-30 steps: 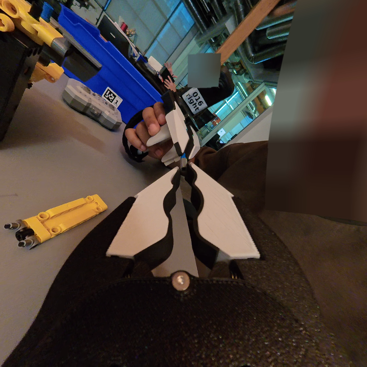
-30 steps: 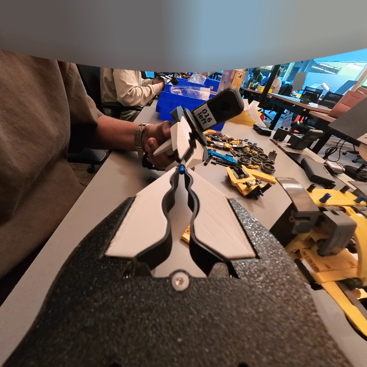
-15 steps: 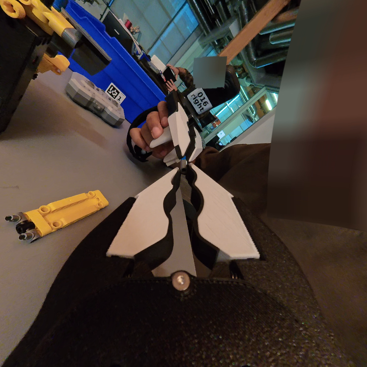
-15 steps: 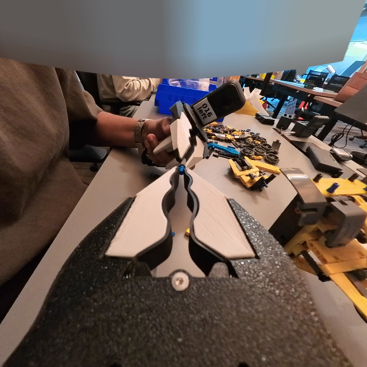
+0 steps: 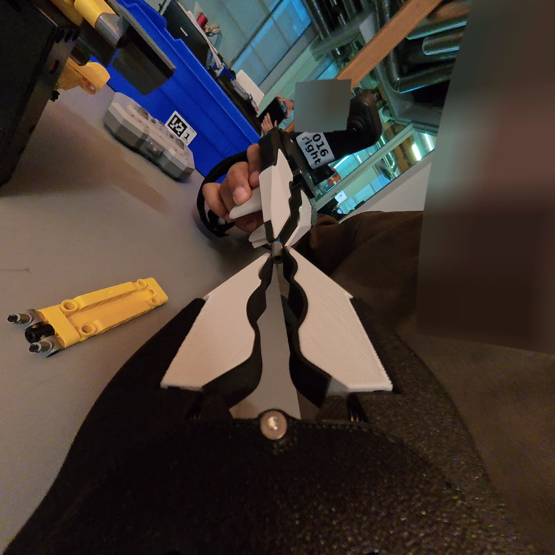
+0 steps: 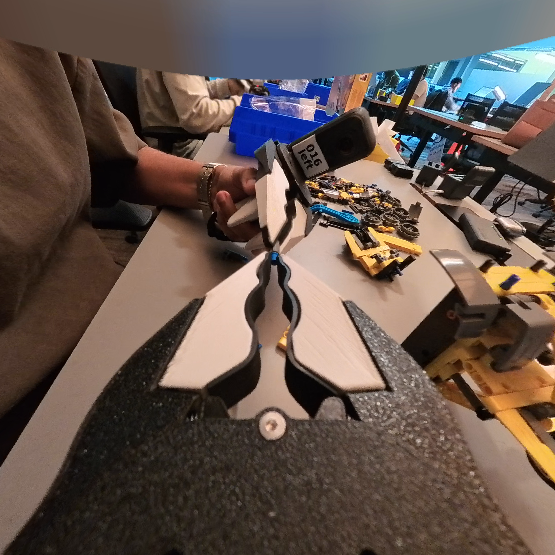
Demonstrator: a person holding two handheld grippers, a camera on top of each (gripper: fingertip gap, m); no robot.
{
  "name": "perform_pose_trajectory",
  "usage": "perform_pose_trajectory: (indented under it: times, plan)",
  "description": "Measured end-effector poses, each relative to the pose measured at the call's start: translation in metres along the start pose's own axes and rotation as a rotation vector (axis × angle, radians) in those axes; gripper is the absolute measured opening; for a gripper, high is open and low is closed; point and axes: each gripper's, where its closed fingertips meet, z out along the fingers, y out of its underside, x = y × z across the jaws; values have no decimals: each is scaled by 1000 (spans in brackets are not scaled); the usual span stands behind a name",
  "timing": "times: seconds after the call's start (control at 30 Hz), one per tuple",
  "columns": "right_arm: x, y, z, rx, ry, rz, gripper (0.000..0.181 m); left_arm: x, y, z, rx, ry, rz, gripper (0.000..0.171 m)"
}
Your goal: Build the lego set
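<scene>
Grey pin [image 5: 277, 251] with a blue end [image 6: 273, 257] sits pinched between the tips of both tools, held in the air above the near edge of the grey surface [image 5: 90, 228]. Left hand-held gripper [image 5: 276, 259] has its fingers drawn together on the grey end; right hand-held gripper [image 6: 272, 260] is likewise clamped on the blue end. The two tools meet tip to tip, each tilted down toward the other. In the left wrist view, a hand [image 5: 234, 192] wraps the right tool's handle with a finger on its white trigger. In the right wrist view, a hand [image 6: 232, 207] with a wristband grips the left tool the same way, forearm level. Whether pin and blue end are one piece or two cannot be told. A yellow beam piece [image 5: 99, 312] lies flat toward the surface's left side, apart from the tools. A yellow brick model [image 6: 492, 354] stands at the right edge, with loose parts [image 6: 375, 207] farther back.
</scene>
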Motion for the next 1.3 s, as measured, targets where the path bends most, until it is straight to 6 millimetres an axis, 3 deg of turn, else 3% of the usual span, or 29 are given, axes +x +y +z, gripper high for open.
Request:
perform_pose_trajectory:
  times: [0.53, 0.67, 0.77, 0.9, 1.1, 1.3]
  plan:
    - [-4, 5, 2, -33, -17, -31, 3, -3, 6, 1, -43, -28, 39, 1]
    - [8, 2, 2, -1, 27, -11, 4, -6, -5, -1, 10, -50, 36, 2]
    - [20, -2, 2, 23, 110, -38, 29, -7, -9, -2, 33, -62, 36, 2]
    - [16, 9, 6, -25, 105, -86, 34, -9, -7, 0, 34, -68, 19, 2]
    - [17, 4, 1, 6, 106, -102, 28, -14, -10, -4, 52, -92, 2, 2]
    - [15, 9, 2, -20, 106, -139, 5, -17, -7, -2, 30, -125, 35, 2]
